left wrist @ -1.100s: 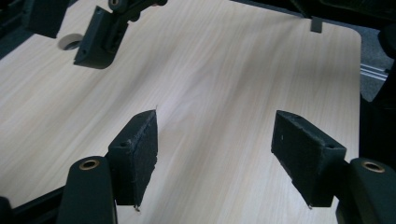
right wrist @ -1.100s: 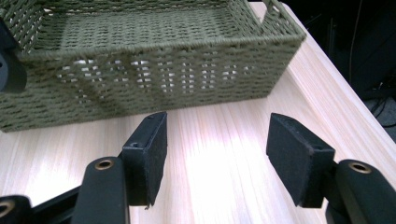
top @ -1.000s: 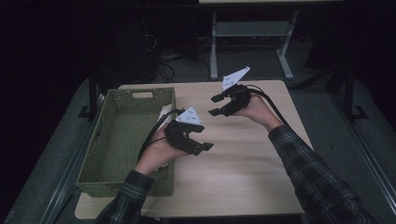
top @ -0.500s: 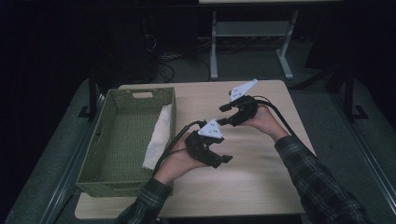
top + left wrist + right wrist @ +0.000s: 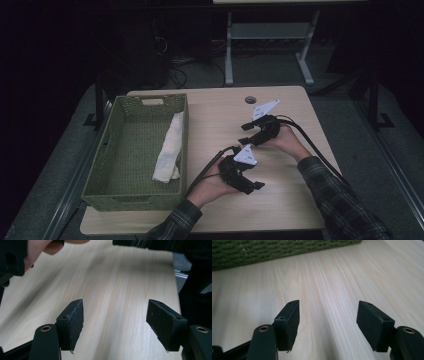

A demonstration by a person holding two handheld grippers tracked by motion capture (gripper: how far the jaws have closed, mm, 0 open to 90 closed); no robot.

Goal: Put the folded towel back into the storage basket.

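Both grippers have slid away from the basket since a second ago, out over bare table.

We count two grippers, one green woven basket [image 5: 112, 145], one white towel [image 5: 169, 147]. Our left gripper [image 5: 252, 187] sits nearer us, our right gripper [image 5: 246, 135] farther back, both with jaws spread wide on nothing over the table [image 5: 215, 107]. That towel lies inside the basket along its right wall, long axis running near-to-far, far end leaning slightly right. No readable labels or writing that we can spot.
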